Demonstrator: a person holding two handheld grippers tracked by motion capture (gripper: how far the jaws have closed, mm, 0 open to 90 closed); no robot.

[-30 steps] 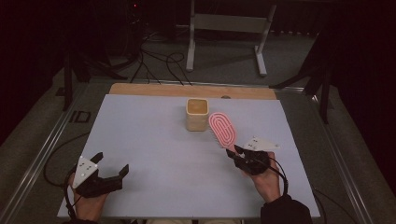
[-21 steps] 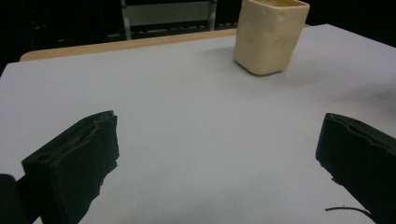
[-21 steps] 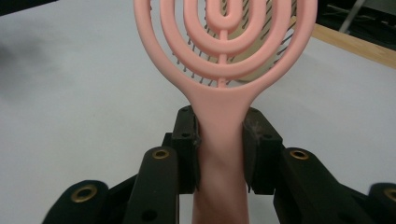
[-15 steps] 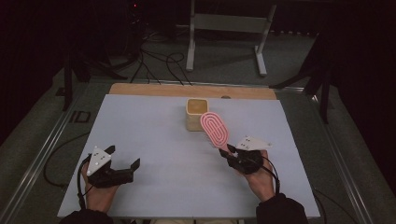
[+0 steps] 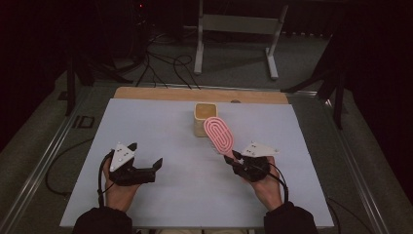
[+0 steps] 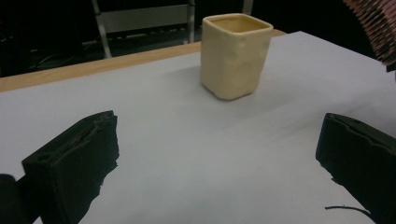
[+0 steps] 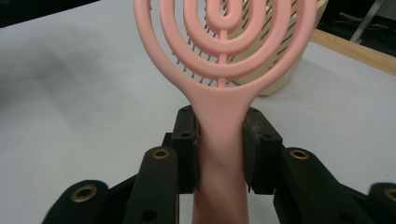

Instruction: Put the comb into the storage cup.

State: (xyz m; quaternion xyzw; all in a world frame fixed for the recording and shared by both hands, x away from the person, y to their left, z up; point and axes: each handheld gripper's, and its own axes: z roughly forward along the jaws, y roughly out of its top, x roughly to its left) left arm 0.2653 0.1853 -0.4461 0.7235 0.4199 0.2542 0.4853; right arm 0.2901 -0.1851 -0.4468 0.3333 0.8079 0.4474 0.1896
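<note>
Right claw grips a pink hairbrush by its handle.
The brush head tilts up toward the cream cup standing at the far middle of the worktop. Left claw hovers near the front-left, jaws spread wide, holding nothing.

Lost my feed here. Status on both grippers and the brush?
Left gripper open, empty, low over the table. Right gripper shut on brush handle, head raised toward the cup. Nothing between brush and cup.
</note>
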